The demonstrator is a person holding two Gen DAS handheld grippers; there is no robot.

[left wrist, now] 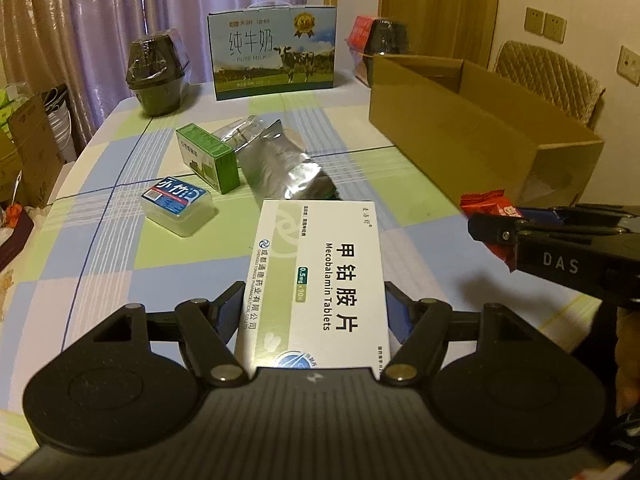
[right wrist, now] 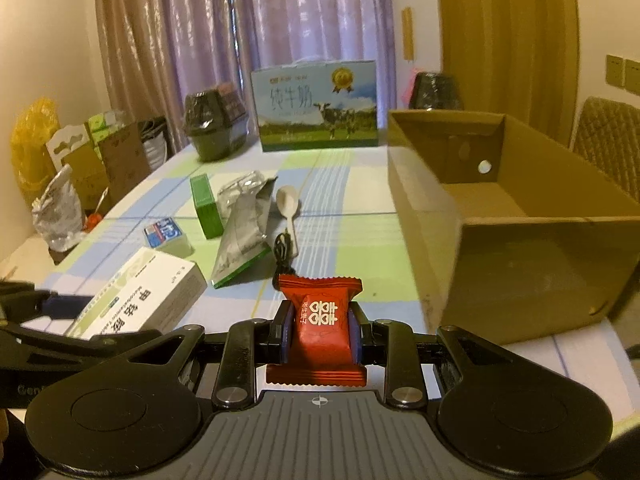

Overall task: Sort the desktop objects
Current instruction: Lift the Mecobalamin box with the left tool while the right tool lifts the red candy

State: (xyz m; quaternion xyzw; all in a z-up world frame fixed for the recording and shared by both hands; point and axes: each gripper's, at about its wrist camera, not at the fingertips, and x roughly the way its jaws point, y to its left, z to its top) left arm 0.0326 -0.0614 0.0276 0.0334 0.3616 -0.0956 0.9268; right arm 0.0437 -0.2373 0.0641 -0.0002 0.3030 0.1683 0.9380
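My left gripper (left wrist: pixel 316 296) is shut on a white Mecobalamin tablet box (left wrist: pixel 320 272), held flat above the checked tablecloth (left wrist: pixel 100 264). In the right wrist view the same box (right wrist: pixel 140 296) shows at lower left. My right gripper (right wrist: pixel 321 312) is shut on a red candy packet (right wrist: pixel 320 320), just left of the open cardboard box (right wrist: pixel 520 264). On the table beyond lie a green box (left wrist: pixel 208 156), a silver foil bag (left wrist: pixel 280 164), a clear plastic case with a blue label (left wrist: pixel 176 204), a white spoon (right wrist: pixel 288 204) and a black cable (right wrist: pixel 284 252).
A milk carton (left wrist: pixel 272 52) stands at the table's far edge between two dark wrapped pots (left wrist: pixel 158 76) (left wrist: pixel 390 38). A quilted chair (left wrist: pixel 548 76) sits behind the cardboard box. Cartons and bags (right wrist: pixel 80 168) crowd the floor left of the table.
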